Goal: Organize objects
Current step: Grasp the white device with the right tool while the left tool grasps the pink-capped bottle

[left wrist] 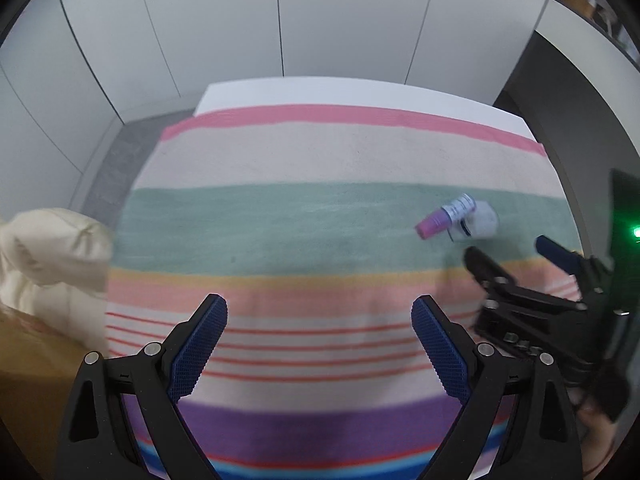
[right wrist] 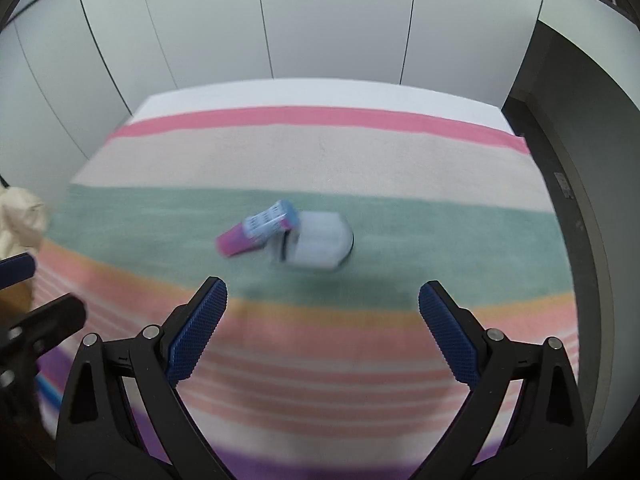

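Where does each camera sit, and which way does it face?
Left wrist: on the left gripper, looking steeply down at the striped cloth; its own open fingers show, and the right gripper at right.
Right wrist: on the right gripper, facing down at the pink-capped tube and white container; open fingers show.
Shared: cloth, tube, container, cream bag.

My left gripper (left wrist: pixel 320 312) hangs spread wide over bare striped cloth (left wrist: pixel 280 224), nothing between its fingers. The only things on the surface are a pink-capped tube (right wrist: pixel 256 232) touching a white case (right wrist: pixel 320 242), ahead of my right gripper (right wrist: pixel 322 300). A cream bag (left wrist: pixel 48 256) crowds the left edge.
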Available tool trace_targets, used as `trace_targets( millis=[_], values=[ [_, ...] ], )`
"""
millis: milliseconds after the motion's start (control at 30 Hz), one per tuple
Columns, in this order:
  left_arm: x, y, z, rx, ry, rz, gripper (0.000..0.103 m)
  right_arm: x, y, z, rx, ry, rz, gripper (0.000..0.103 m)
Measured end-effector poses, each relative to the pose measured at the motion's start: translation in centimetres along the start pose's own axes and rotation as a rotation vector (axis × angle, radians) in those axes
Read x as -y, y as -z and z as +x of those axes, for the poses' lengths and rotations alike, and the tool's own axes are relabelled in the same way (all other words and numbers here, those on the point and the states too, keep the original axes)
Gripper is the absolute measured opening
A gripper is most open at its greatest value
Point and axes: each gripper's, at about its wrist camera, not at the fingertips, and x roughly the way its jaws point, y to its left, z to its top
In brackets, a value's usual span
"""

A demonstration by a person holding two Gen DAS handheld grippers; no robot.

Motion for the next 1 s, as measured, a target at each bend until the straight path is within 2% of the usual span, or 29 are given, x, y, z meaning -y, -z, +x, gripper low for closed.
trace_targets(
  millis=[33,167,200,267,467,733,900,933,1000],
  values=[
    [0.1,0.0,0.4,-0.004,0.004,-0.008,0.095,-0.1,-0.1,0.7,-0.003,0.005,-0.004,0.098],
    [0.6,-0.3,2.4,-0.031,0.028,-0.025,0.095,-0.5,0.0,2.7,0.002,0.011,-0.025,0.081],
    [0.7,-0.3,2.6,-0.034,0.032,-0.028,0.095,-0.6,0.1,2.7,0.017,0.009,-0.033,0.072],
    [1.1,-0.3,3.3,-0.040,0.041,-0.033,0.095,-0.8,0.2,2.5,0.041,0.001,-0.056,0.060],
    [2.4,-0.4,4.5,-0.055,0.075,-0.061,0.095,0.6,0.7,2.1,0.051,-0.015,-0.047,0.060],
    [6.5,-1.6,5.5,-0.057,0.148,-0.116,0.095,5.4,1.5,0.8,0.050,-0.004,0.097,0.060],
    [8.6,-2.9,7.2,-0.066,0.157,-0.189,0.095,7.5,1.9,0.7,0.042,-0.012,0.176,0.060],
    [8.9,-3.2,7.6,-0.066,0.147,-0.201,0.098,7.7,1.8,0.6,0.042,-0.011,0.181,0.060],
    [9.6,-3.7,7.9,-0.049,0.127,-0.203,0.097,7.9,2.0,0.3,0.049,-0.002,0.184,0.060]
  ],
)
